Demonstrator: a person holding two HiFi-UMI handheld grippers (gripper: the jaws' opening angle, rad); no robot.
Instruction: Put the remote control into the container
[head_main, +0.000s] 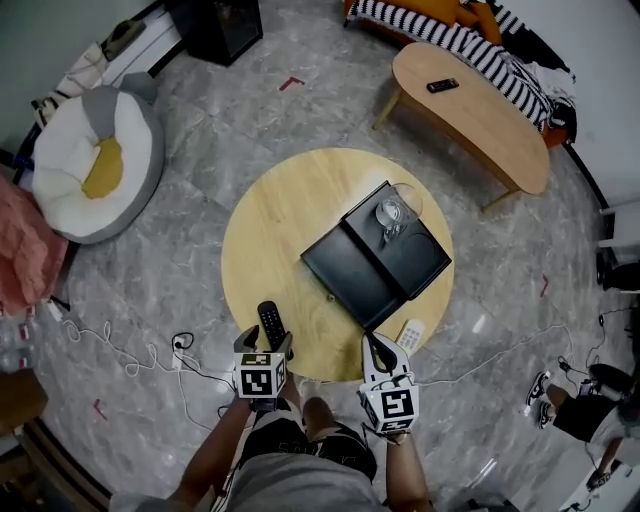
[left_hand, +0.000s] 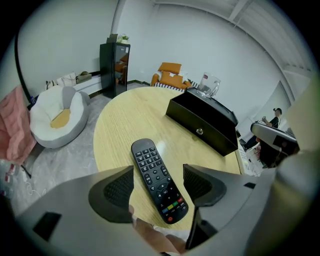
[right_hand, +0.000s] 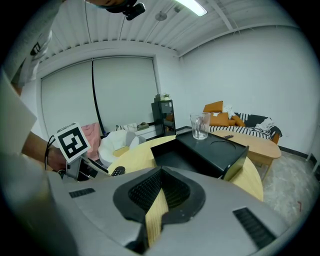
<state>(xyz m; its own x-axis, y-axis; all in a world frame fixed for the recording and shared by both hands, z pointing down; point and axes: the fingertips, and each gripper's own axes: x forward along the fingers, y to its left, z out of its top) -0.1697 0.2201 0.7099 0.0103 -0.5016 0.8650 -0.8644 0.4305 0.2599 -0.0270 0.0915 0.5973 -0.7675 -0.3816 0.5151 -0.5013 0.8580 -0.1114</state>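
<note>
Near the front edge of a round table (head_main: 290, 200) of pale, straight-grained wood, finding the remote control (head_main: 270, 320) lying flat with its buttons up: slim, black, smooth plastic, rounded at both ends, carrying rows of small keys and a strip of coloured ones at the near end; holding the left gripper (head_main: 267, 343) low over that near end, with the remote's near half sitting in the gap between the jaws; keeping those jaws standing apart, with dark ribbed pads (left_hand: 118, 190) on either side of the remote and touching neither long edge; leaving the far half of the remote reaching out beyond the pads toward the table's middle; holding the right gripper (head_main: 376, 345) just beside, at the same table edge, with grey jaws pressing together on nothing and only a thin sliver of wood showing through the seam; seeing farther back, well apart from the remote, the container (head_main: 400, 255): boxy, matte black, sharp-cornered, with a drawer (head_main: 345, 270) standing out open-topped and a small round metal knob (left_hand: 199, 131) on the face turned toward the grippers; noting a clear glass mug (head_main: 390, 212) with a handle standing upright on the container's top
</note>
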